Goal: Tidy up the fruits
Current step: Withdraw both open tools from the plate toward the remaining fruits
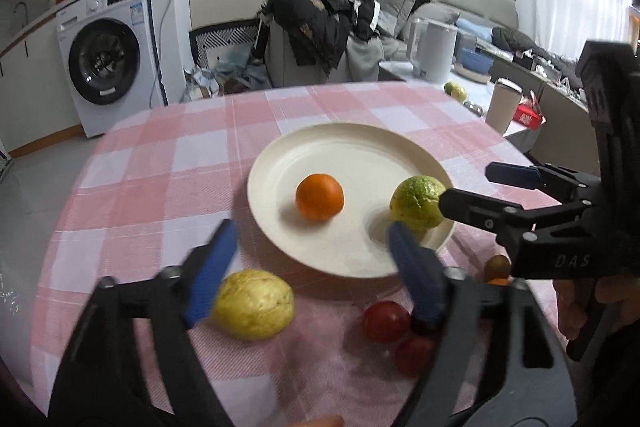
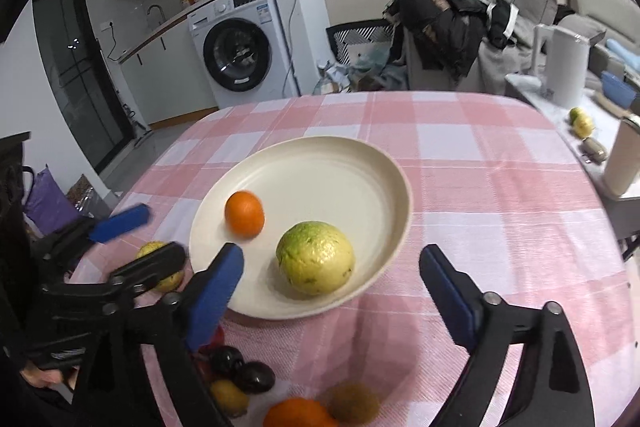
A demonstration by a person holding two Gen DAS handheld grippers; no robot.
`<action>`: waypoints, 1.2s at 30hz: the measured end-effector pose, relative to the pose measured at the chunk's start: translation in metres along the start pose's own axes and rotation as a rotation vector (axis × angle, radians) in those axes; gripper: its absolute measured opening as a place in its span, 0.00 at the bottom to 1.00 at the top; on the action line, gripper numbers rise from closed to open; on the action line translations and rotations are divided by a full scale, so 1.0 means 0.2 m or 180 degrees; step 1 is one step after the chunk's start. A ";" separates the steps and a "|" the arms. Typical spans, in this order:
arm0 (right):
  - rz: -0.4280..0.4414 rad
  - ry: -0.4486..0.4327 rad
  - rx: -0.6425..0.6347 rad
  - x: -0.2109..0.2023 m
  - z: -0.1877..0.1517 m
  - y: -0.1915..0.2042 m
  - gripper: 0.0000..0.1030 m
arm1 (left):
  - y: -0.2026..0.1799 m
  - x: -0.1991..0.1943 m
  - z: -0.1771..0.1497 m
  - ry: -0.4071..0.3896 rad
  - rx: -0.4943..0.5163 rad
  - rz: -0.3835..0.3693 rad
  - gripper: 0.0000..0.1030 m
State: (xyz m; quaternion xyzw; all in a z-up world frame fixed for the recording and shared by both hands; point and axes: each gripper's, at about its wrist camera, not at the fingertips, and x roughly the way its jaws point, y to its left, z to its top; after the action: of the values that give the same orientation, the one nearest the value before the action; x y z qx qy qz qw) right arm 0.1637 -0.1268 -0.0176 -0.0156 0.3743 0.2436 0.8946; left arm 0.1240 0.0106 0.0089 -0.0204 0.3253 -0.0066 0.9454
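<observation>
A cream plate point(image 1: 320, 151) point(image 2: 340, 163) on the pink checked tablecloth holds an orange point(image 1: 319, 197) point(image 2: 244, 213) and a green-yellow guava point(image 1: 416, 202) point(image 2: 315, 257). My left gripper point(image 1: 310, 267) is open and empty, above a yellow guava point(image 1: 254, 304) point(image 2: 149, 249) lying on the cloth beside the plate. My right gripper point(image 2: 332, 291) is open and empty, its fingers apart on either side of the green guava, just behind it. It also shows in the left wrist view point(image 1: 466, 189). Small red tomatoes point(image 1: 386, 321) lie on the cloth near me.
Dark plums point(image 2: 242, 367), a small yellow fruit point(image 2: 229, 397), an orange point(image 2: 298, 415) and a brownish fruit point(image 2: 354, 403) lie at the table's near edge. A side counter at right holds a white kettle point(image 2: 566, 67), a cup point(image 2: 622, 159) and fruits point(image 2: 582, 123). A washing machine point(image 1: 108, 55) stands behind.
</observation>
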 end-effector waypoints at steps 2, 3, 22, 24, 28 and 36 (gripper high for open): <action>-0.0029 0.0010 -0.0006 -0.04 -0.02 -0.01 1.00 | 0.00 -0.07 -0.02 -0.0048 0.0032 0.0049 0.84; -0.0045 0.0010 0.0001 -0.05 -0.02 -0.01 1.00 | 0.00 -0.10 -0.02 -0.0056 0.0055 0.0064 0.85; -0.0139 0.0089 -0.0138 -0.27 -0.20 0.03 1.00 | 0.04 -0.37 -0.15 -0.0086 0.0060 0.0081 0.99; -0.0091 0.0091 -0.0136 -0.27 -0.22 0.03 1.00 | 0.05 -0.36 -0.15 -0.0073 0.0057 0.0115 0.99; -0.0113 0.0212 -0.0092 -0.25 -0.24 0.01 1.00 | 0.06 -0.33 -0.17 0.0006 0.0002 0.0075 0.99; -0.0167 0.0449 -0.0089 -0.20 -0.27 -0.01 1.00 | 0.06 -0.26 -0.18 0.0097 -0.0014 0.0066 0.99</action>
State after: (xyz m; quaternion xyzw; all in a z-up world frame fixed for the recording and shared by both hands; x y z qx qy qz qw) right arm 0.1040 -0.1568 -0.0299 -0.0550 0.4324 0.2235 0.8718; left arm 0.0606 0.0234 0.0122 -0.0189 0.3400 0.0035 0.9402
